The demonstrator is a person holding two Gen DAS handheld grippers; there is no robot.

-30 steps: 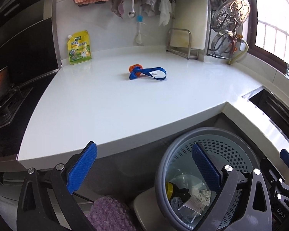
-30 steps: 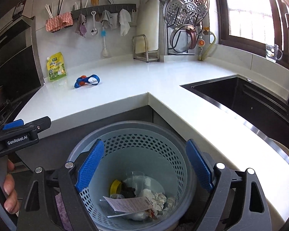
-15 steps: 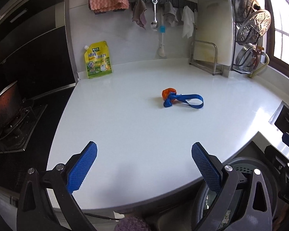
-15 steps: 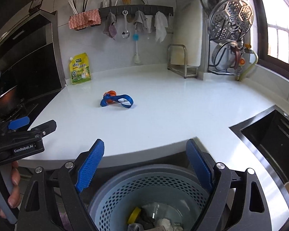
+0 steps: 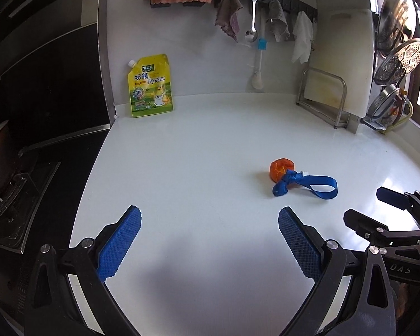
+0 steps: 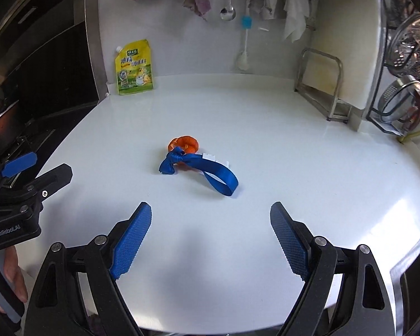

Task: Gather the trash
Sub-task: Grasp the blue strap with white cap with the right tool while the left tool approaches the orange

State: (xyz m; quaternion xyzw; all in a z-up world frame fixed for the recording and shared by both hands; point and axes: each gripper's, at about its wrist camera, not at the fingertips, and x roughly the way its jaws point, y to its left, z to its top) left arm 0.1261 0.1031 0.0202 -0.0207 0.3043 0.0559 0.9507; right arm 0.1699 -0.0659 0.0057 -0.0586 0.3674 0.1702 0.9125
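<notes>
An orange wad tied with a blue ribbon loop [image 5: 303, 182] lies on the white counter [image 5: 210, 145]; it also shows in the right wrist view [image 6: 198, 165]. My left gripper [image 5: 210, 243] is open and empty over the counter, to the near left of the ribbon. My right gripper [image 6: 211, 238] is open and empty just in front of the ribbon loop. Each gripper shows at the edge of the other's view.
A yellow seasoning pouch [image 5: 150, 85] leans on the back wall. Cloths and utensils hang on a rail [image 5: 260, 2]. A cutting board rack [image 5: 333, 95] stands at the back right. A stove and pot [image 5: 2, 173] lie to the left.
Both grippers have risen from the trash basket below the counter and moved forward over the counter toward the ribbon. The basket has dropped out of view.
</notes>
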